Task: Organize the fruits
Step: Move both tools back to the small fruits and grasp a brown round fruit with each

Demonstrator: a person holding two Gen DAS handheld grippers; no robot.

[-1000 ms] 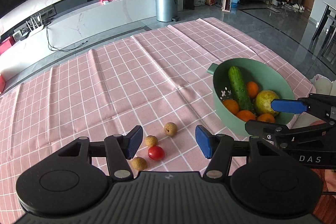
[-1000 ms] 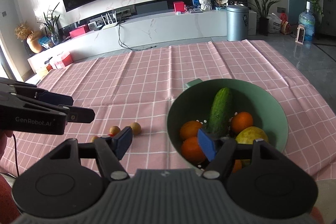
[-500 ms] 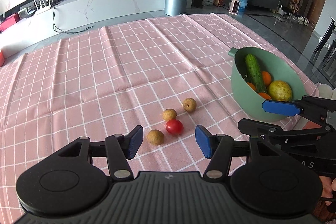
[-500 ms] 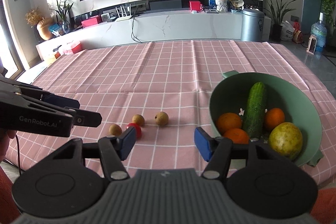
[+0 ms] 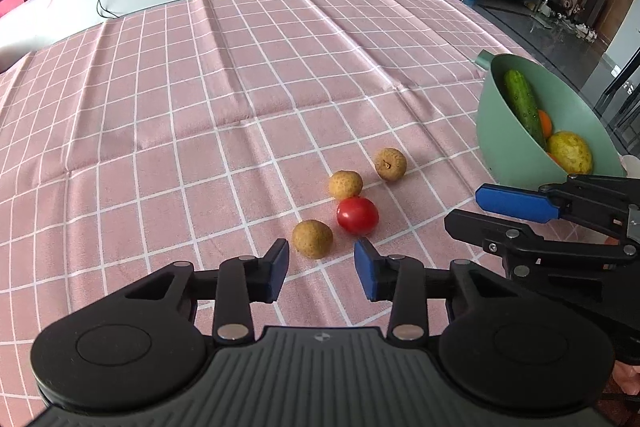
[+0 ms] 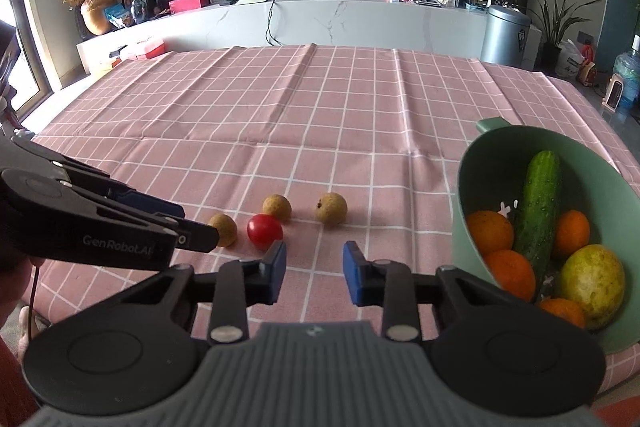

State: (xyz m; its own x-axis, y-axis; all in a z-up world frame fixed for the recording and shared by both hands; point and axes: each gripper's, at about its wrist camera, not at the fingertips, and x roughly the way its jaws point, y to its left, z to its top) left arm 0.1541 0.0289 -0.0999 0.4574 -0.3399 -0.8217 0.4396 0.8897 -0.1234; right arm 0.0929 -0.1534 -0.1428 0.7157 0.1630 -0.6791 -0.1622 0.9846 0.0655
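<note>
The step in hand looks like picking the loose small fruit off the worktop (image 5: 200, 131) for the green bowl (image 5: 516, 147).

To do it well, the left hand-held gripper (image 5: 321, 273) should centre its blue pads on one fruit only. Its jaws are closing with nothing between them yet, and no pad presses on anything. The nearest brown longan (image 5: 312, 238) lies just ahead of the tips, slightly toward the left pad. The gripper needs to come forward and lower so the pads meet the fruit at its widest part. A round, firm-skinned fruit will likely roll away if one pad touches first.

Just beyond and to the right of that longan sits the cherry tomato (image 5: 357, 215), close enough to be nudged. Squeeze it lightly if it is taken, since its skin looks soft. A second longan (image 5: 345, 184) sits right behind the tomato, looking to touch it. A third longan (image 5: 390, 163) lies a little further off to the right. Furthest right stands the bowl, tilted, holding a cucumber (image 5: 524, 107), oranges and a yellow-green fruit (image 5: 570, 158).

The right hand-held gripper (image 6: 314, 275) is also closing on empty air. In its own view the tomato (image 6: 264, 230) lies just ahead of its left pad. The third longan (image 6: 331, 208) is further ahead, about centred, and the bowl (image 6: 464, 227) is near on its right. The two hand-held grippers point into the same small cluster, so I judge they should take different fruit to avoid knocking each other.
</note>
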